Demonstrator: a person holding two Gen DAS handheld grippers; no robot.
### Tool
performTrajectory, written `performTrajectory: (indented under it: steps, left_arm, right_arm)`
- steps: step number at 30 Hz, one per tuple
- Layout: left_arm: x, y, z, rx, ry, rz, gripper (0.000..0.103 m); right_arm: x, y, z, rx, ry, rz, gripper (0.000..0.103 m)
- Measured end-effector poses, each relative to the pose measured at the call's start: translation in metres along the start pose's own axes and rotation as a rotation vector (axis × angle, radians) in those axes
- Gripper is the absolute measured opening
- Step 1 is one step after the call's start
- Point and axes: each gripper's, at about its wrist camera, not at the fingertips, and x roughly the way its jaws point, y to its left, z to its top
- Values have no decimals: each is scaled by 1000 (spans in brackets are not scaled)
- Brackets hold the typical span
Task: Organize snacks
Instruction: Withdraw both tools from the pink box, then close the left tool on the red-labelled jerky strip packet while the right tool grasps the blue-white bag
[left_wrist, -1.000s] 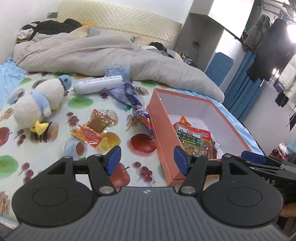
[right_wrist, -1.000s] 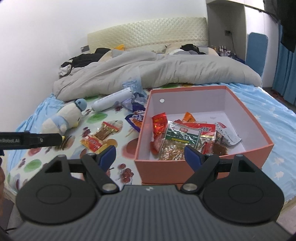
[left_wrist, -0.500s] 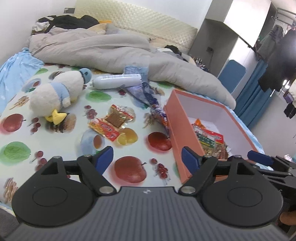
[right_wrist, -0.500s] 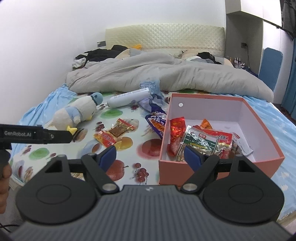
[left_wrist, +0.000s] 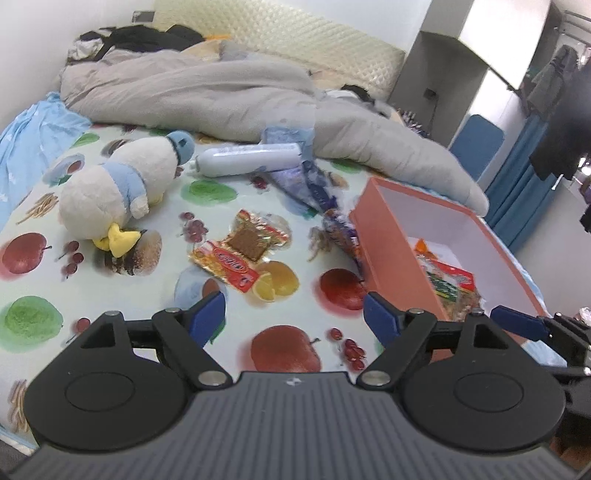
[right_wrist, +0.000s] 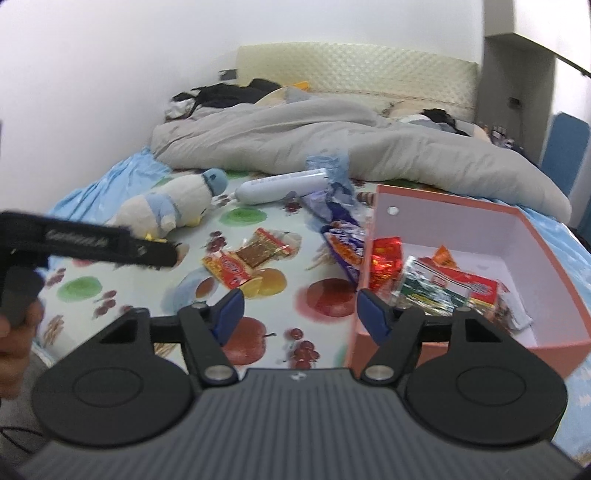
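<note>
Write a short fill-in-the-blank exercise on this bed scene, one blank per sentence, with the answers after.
1. The open salmon-pink cardboard box holds several ____ packets.
2. The white-and-blue plush duck lies on the fruit-print ____.
3. The white plastic bottle lies on its ____, beside the grey quilt.
4. Nothing sits between the fingers of the left gripper, so its jaws are ____.

Answers: snack; sheet; side; open
</note>
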Motion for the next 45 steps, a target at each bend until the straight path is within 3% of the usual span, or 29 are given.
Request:
performTrajectory:
  steps: [9,15,19,22,24,26,29,33,45]
  left_arm:
    - [63,17,16,31,74,-12,85]
    - [113,41,37,46,77,14,84]
    - [146,50,51,84,94,25,84]
    - [170,60,65,92,116,-16,84]
    - [183,64,72,83,113,-33,84]
    - [197,62,76,137,109,-67,84]
    - [221,57,80,188,148,-33,84]
    - [245,60,84,183,170,-78,84]
    - [287,56,71,347,238,-67,65]
  right_arm:
    - [51,25,7,-94,1,-26,64]
    - [83,37,7,-140,-12,-36,63]
    - [114,37,3,-145,-24,-97,63]
    - [139,35,-2,-148,-11,-148,62]
    - [154,35,-6,-170,-4,-181,57]
    - [166,34,-6,-191,12,-214,55]
    - [183,37,-5,-265,3,-268,51]
    - [201,33,-4,-303,-14,-290,50]
    - [247,28,-7,-312,29,-423,50]
